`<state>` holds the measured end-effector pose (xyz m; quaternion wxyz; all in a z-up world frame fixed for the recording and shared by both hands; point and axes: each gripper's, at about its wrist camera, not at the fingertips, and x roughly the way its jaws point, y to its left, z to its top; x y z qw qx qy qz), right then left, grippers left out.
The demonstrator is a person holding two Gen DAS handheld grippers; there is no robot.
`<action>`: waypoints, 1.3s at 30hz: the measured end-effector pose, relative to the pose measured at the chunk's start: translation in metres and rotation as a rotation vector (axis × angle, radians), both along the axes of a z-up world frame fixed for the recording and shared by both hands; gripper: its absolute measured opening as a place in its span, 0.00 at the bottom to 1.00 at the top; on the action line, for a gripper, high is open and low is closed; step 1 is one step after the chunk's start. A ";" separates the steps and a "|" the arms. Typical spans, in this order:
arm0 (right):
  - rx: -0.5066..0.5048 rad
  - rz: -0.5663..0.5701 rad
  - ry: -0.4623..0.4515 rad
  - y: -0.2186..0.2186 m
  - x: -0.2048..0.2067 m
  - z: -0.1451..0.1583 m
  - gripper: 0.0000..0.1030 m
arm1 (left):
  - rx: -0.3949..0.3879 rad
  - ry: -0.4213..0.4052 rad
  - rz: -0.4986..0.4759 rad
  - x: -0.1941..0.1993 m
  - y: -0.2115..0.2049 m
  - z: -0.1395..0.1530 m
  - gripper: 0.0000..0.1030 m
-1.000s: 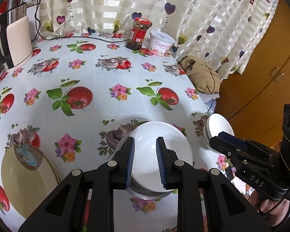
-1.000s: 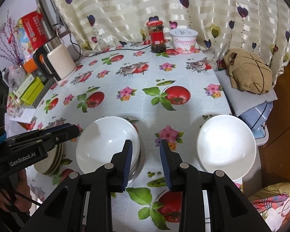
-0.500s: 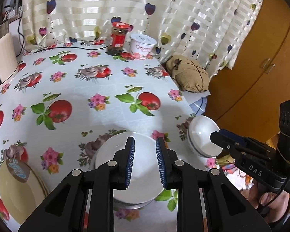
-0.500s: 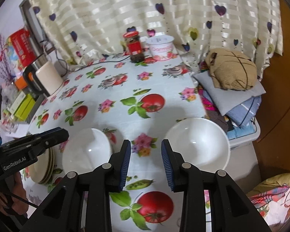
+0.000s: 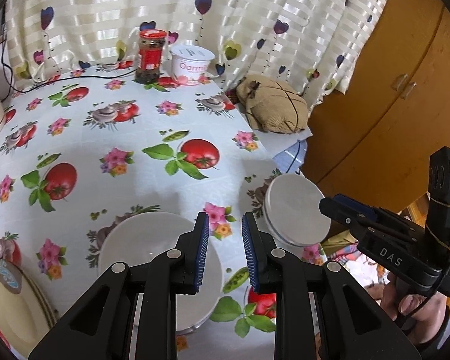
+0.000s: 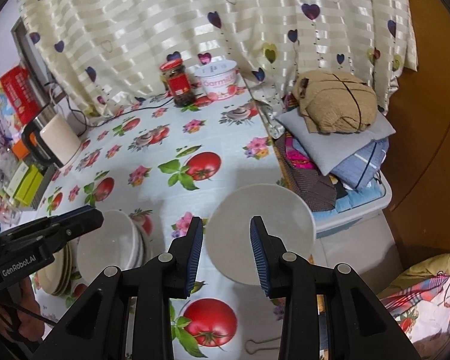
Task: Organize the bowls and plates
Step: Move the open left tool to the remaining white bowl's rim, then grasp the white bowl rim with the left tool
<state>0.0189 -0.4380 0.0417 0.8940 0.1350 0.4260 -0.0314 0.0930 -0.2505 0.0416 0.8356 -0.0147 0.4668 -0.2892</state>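
Note:
A stack of white bowls (image 5: 147,249) sits near the table's front, also in the right wrist view (image 6: 111,246). A single white bowl (image 5: 294,210) stands at the table's right edge, also in the right wrist view (image 6: 259,228). Cream plates (image 5: 12,309) are stacked at the front left, also in the right wrist view (image 6: 57,270). My left gripper (image 5: 225,252) is open and empty, hovering just right of the bowl stack. My right gripper (image 6: 226,252) is open and empty, above the single bowl's near left part.
At the back stand a red-lidded jar (image 5: 149,57) and a yogurt tub (image 5: 191,64). A kettle (image 6: 52,138) stands at the left. Folded clothes and a brown bundle (image 6: 336,105) lie right of the table. A wooden cabinet (image 5: 390,90) is beyond.
Both grippers have pulled back and up and swung right. My left gripper left the bowl stack. My right gripper opened wider and now frames the single bowl.

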 end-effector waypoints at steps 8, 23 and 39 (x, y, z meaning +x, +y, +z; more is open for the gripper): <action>0.009 -0.033 0.010 -0.016 -0.002 -0.007 0.31 | -0.001 0.018 -0.020 0.003 -0.018 -0.005 0.23; 0.019 -0.099 0.037 -0.047 -0.006 -0.023 0.31 | 0.003 0.076 -0.084 0.006 -0.059 -0.025 0.23; 0.042 -0.115 0.086 -0.062 -0.001 -0.048 0.31 | 0.025 0.153 -0.098 0.014 -0.088 -0.053 0.23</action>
